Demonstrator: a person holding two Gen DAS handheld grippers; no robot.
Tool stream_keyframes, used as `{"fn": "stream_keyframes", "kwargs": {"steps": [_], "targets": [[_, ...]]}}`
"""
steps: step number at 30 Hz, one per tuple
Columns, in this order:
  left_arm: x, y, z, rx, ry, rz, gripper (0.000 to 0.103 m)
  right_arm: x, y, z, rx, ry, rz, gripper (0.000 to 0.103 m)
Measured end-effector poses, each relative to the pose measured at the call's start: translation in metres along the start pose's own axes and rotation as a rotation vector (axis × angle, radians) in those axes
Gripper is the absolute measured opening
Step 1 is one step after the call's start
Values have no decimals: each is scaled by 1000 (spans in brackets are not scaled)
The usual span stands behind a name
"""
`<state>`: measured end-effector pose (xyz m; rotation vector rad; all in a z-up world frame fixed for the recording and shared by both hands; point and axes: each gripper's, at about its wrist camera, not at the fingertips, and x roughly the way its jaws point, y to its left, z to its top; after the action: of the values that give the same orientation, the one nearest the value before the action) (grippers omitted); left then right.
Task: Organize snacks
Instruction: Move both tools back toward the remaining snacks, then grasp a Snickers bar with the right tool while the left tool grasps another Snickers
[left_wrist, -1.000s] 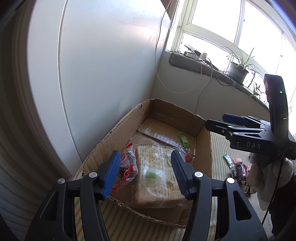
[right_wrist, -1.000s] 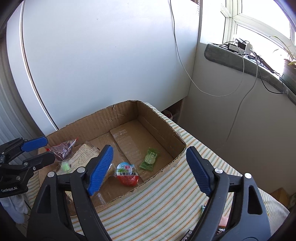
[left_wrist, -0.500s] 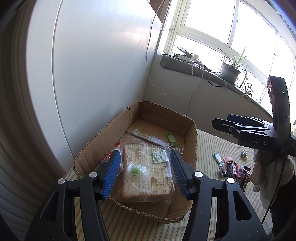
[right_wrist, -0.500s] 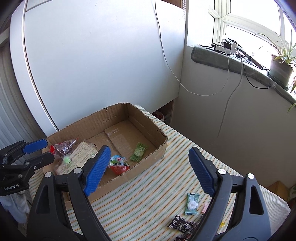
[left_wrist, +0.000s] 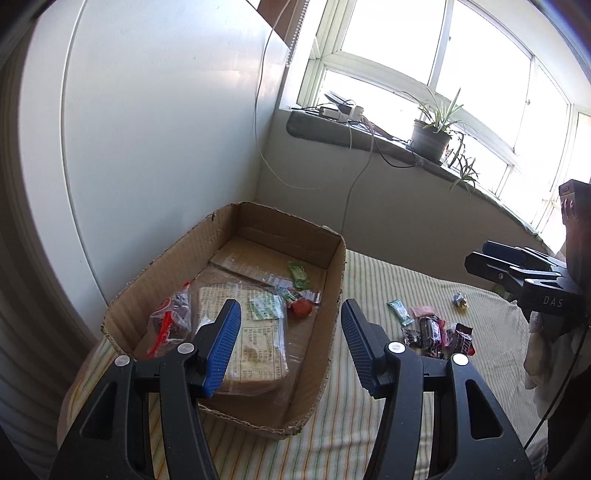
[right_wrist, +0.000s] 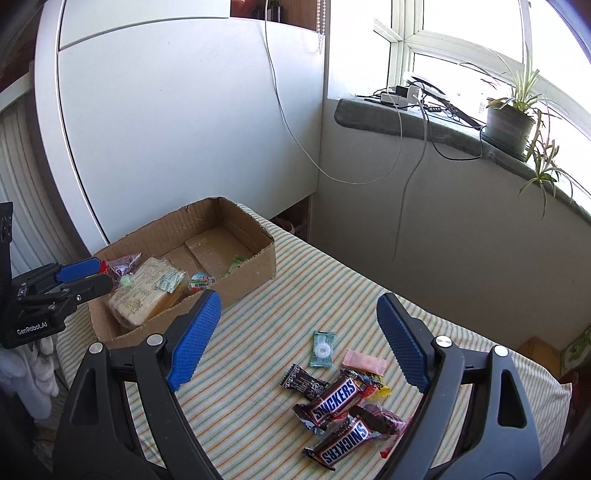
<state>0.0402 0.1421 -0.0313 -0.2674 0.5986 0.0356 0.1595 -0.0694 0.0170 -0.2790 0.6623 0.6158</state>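
- Right gripper (right_wrist: 295, 339) — jaws apart, empty, above the candy pile (right_wrist: 343, 402) on the striped cloth (right_wrist: 240, 406); risk — pinching several wrappers together.
- Left gripper (left_wrist: 291, 347) — jaws apart, empty, over the cardboard box (left_wrist: 332, 332); risk — snagging its rim.

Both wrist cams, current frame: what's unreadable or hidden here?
- Print on the bagged bread: too small in both views; the left tongs cover its near corner.
- Snack pile: right tongs' arm covers its right end, right view.
- Small wrapper: too small, left view.
- Cardboard box floor near the front wall: hidden by that wall, right view.
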Motion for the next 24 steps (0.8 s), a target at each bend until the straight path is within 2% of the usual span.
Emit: {"fn": "stream_keyframes", "kwargs": {"steps": [8,15,19,24], "targets": [[9,-30,-4,45,22,-52,56,-37,-50,-37,86,8,-80,89],[23,-60,-10,88,49,-109,55,-53,-96,-82,186,53,-136,89],[35,-79,-14,121,73,-143,50,-56,-108,-101,245,75,-117,89],[50,-100,-18,150,118,-213,38,-47,-96,-114,264,100,-30,87]]}}
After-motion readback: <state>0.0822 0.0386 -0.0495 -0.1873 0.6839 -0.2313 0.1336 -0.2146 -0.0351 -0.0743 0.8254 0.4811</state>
